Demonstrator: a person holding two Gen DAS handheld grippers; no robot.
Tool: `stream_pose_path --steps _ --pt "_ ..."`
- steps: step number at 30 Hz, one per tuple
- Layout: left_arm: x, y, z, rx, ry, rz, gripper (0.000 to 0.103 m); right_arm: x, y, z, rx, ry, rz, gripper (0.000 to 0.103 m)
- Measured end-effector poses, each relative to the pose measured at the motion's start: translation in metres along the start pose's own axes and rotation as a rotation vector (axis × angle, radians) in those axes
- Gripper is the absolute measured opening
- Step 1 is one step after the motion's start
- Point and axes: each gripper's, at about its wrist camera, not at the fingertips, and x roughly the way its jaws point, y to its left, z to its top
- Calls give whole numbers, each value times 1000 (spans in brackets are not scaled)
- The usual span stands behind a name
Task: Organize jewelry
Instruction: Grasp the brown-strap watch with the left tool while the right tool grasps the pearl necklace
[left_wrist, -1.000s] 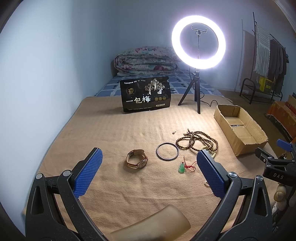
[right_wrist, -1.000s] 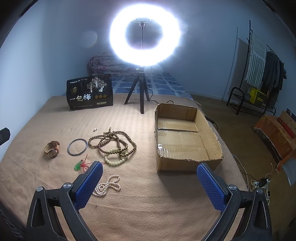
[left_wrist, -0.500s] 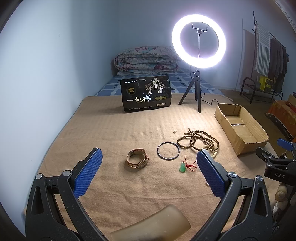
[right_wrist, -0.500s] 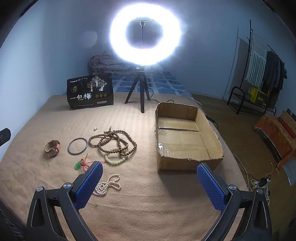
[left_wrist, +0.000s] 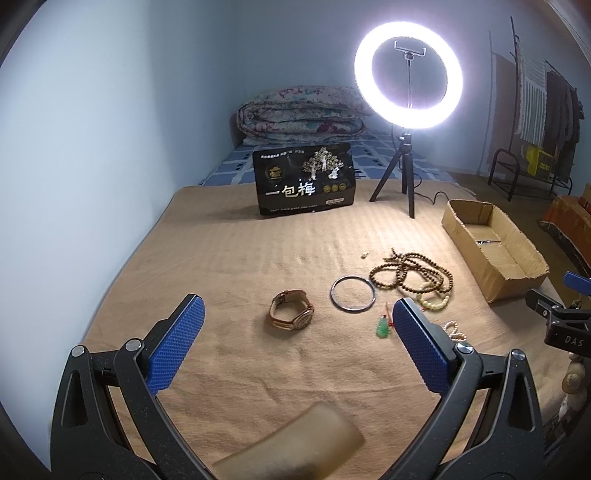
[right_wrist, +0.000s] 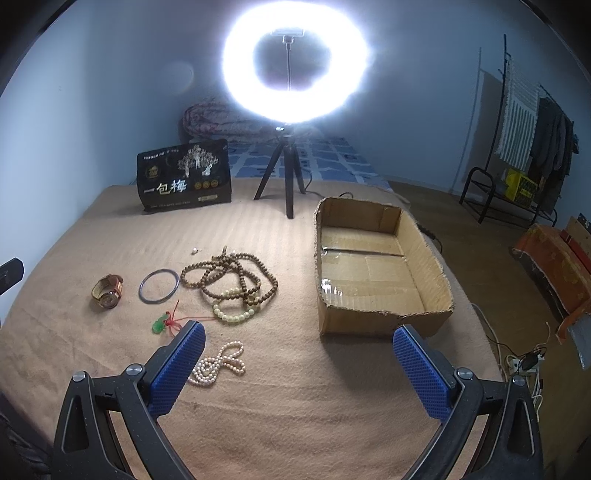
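Jewelry lies on a tan blanket (left_wrist: 229, 258): a brown-strap watch (left_wrist: 291, 314), a thin metal bangle (left_wrist: 352, 294), a green pendant on red cord (left_wrist: 383, 327), tangled brown wooden beads (left_wrist: 413, 269) with a cream bead bracelet (right_wrist: 232, 314), and a pearl strand (right_wrist: 218, 365). An empty cardboard box (right_wrist: 373, 269) sits to the right. My left gripper (left_wrist: 295, 347) is open, hovering just short of the watch. My right gripper (right_wrist: 299, 373) is open above the blanket, between the pearls and the box's front. It shows at the left wrist view's right edge (left_wrist: 565, 317).
A black snack bag (left_wrist: 304, 184) stands at the back beside a lit ring light on a tripod (left_wrist: 408, 177). A folded quilt (left_wrist: 299, 114) lies behind. A wall runs along the left. A clothes rack (right_wrist: 528, 147) and floor cables (right_wrist: 524, 362) are to the right.
Both views have shifted only slightly; the jewelry, the box and both open grippers stay as they were.
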Motion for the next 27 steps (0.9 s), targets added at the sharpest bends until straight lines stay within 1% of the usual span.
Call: stream_pose_path --steps 7,15,20,21,22,24,27 --pt "16 22 -4 -35 64 9 103 18 0 -3 -29 71 42 103" --pt "46 31 -12 -45 175 -1 103 44 14 -10 -57 196 129 101" --pt "71 34 -15 -73 266 -29 91 60 26 -15 -89 257 175 97" --pt "76 36 -15 -80 282 -33 86 65 29 -17 -92 277 186 95" --pt "82 38 -14 -89 299 -34 83 67 29 -18 -92 285 190 95" --pt "95 43 -10 -109 321 -33 83 74 31 -19 -93 312 210 92" --pt "114 49 -6 -134 363 -41 71 81 36 -22 -96 339 245 90"
